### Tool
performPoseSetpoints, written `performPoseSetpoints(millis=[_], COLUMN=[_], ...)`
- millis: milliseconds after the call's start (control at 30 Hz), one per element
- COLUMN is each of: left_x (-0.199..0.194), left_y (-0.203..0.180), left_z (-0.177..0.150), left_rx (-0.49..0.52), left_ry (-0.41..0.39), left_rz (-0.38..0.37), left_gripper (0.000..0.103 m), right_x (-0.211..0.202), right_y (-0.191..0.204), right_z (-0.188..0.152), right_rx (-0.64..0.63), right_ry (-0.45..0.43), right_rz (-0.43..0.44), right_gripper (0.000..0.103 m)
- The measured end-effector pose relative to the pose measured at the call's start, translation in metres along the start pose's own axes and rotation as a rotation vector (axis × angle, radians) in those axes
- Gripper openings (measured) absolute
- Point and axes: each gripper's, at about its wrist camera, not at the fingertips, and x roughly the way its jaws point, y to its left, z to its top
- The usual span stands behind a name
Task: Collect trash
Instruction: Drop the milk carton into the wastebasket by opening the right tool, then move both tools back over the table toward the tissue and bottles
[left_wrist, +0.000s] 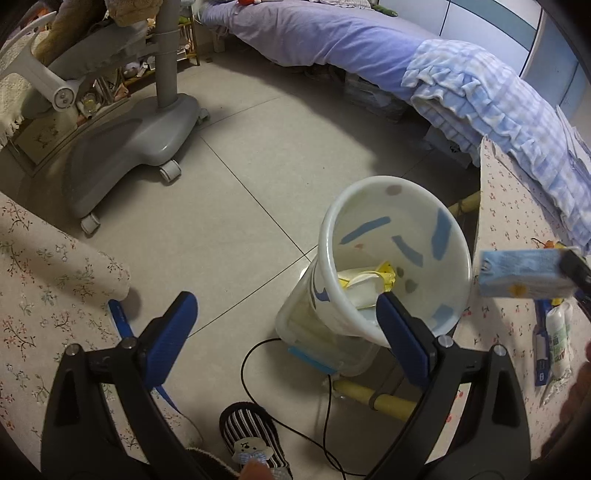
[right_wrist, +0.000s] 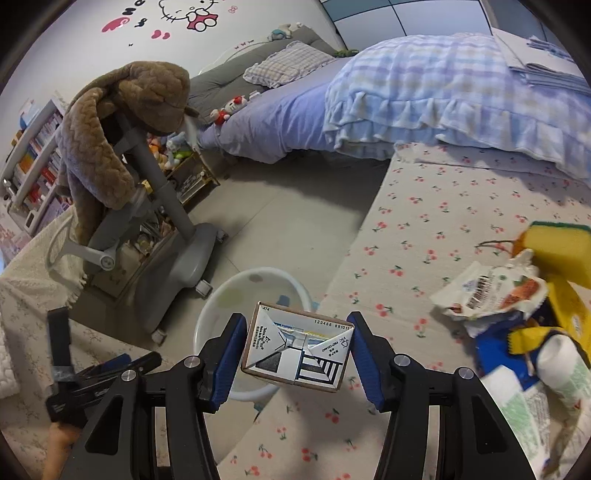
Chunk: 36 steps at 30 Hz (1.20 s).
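My right gripper (right_wrist: 297, 349) is shut on a drink carton (right_wrist: 297, 350), held at the table's edge just beside the white trash bin (right_wrist: 236, 291). In the left wrist view the same light blue carton (left_wrist: 524, 273) shows at the right, level with the bin (left_wrist: 391, 254), which stands tilted on the floor and holds yellow and white wrappers (left_wrist: 365, 282). My left gripper (left_wrist: 286, 332) is open and empty above the floor, its right finger (left_wrist: 402, 339) in front of the bin's rim. More trash lies on the table: a torn wrapper (right_wrist: 491, 291) and a white tube (right_wrist: 565, 373).
A cherry-print table (right_wrist: 424, 229) fills the right. A yellow sponge (right_wrist: 557, 251) lies on it. A grey wheeled chair base (left_wrist: 136, 136) stands at the left. A bed (left_wrist: 332, 37) runs along the back. A black cable (left_wrist: 284, 402) and a striped slipper (left_wrist: 251, 439) lie on the floor.
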Motion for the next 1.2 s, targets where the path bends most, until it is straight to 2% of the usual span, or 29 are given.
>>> performPoseSetpoints(millis=[200,233,267,300,667,1033,1200], left_x=[-0.001,0.0,0.0,0.0,-0.006,-0.023,-0.03], left_y=[0.003,0.003,0.002,0.001,-0.007,-0.035,-0.053], left_z=[0.002,0.002,0.002,0.002,0.0,-0.014,-0.024], left_rx=[0.004,0.002,0.003,0.006,0.023,0.083,0.126], left_ry=[0.005,0.007,0.009,0.01,0.01,-0.002,-0.011], left_rz=[0.0,-0.003,-0.005,-0.007,-0.045,-0.115,-0.137], left_gripper=[0.097,0.097,0.097,0.097,0.097,0.098,0.1], right_x=[0.024,0.028,0.03,0.031,-0.01,-0.077,-0.112], right_y=[0.005,0.003,0.001,0.001,-0.017,-0.059,-0.077], right_z=[0.001,0.001,0.001,0.002,0.004,-0.022,-0.032], right_rx=[0.018,0.033,0.048,0.06,0.06,0.07,0.057], right_ry=[-0.009,-0.002,0.004,0.006,-0.023,-0.034,-0.069], right_rz=[0.033,0.035,0.034,0.029,-0.091,-0.238,-0.282], right_gripper=[0.06,0.064,0.077,0.084,0.085,0.085,0.086])
